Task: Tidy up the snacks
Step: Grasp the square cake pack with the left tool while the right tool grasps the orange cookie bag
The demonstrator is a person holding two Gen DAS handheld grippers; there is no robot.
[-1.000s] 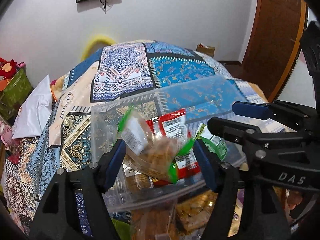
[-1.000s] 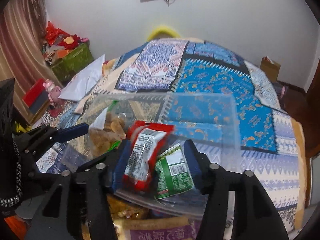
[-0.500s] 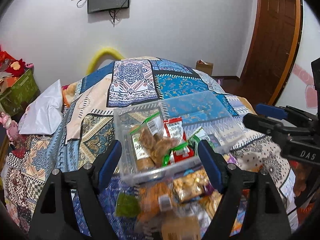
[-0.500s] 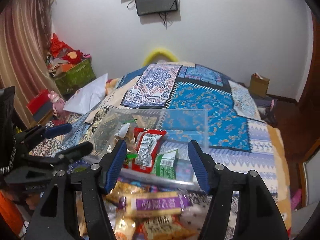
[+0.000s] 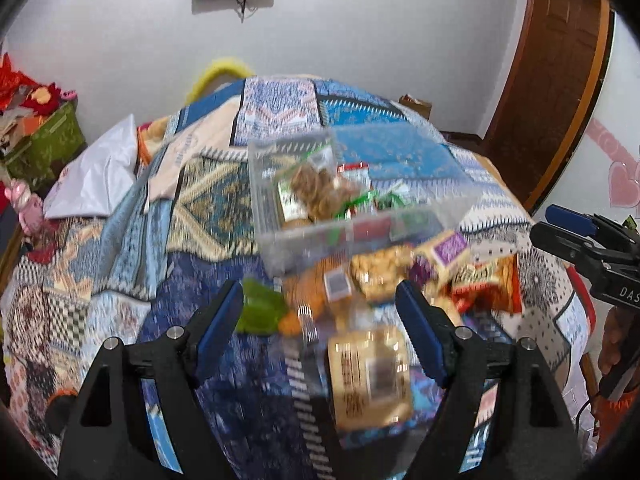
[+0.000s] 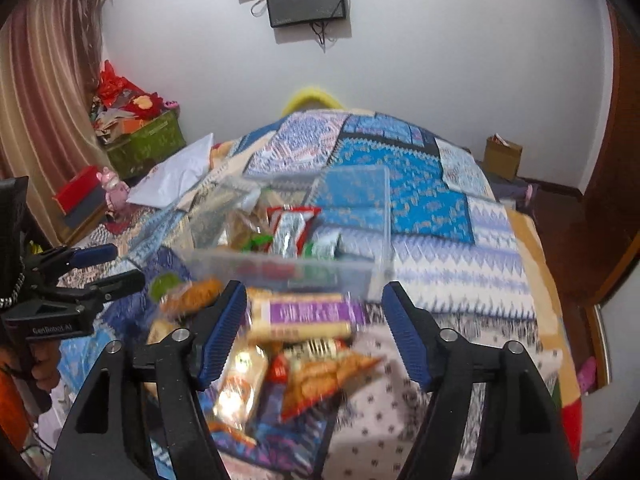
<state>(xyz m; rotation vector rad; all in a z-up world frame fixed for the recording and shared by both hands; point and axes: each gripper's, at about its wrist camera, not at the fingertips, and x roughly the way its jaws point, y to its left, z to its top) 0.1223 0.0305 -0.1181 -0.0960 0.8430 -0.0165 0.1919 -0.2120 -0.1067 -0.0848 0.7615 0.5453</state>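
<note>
A clear plastic bin [image 5: 280,236] sits on the patterned bedspread with several snack packs in it, among them a bag of brown biscuits [image 5: 320,188] and a red pack [image 6: 290,226]. The bin also shows in the right wrist view [image 6: 372,276]. Loose snacks lie in front of it: a purple bar pack [image 6: 308,312], an orange bag [image 6: 324,376], a tan pack [image 5: 368,376] and a green pack [image 5: 260,308]. My left gripper [image 5: 320,328] is open and empty above the loose snacks. My right gripper [image 6: 312,332] is open and empty over the same pile.
The bed [image 6: 440,272] ends at the right, with floor and a wooden door [image 5: 552,80] beyond. A white pillow [image 5: 96,176] lies at the left. A green box of clutter [image 6: 140,144] and a cardboard box [image 6: 502,156] stand by the wall.
Both grippers let go of their snack packs into the bin, opened, and drew back and up. The bin now lies farther away and the loose pile has come into view.
</note>
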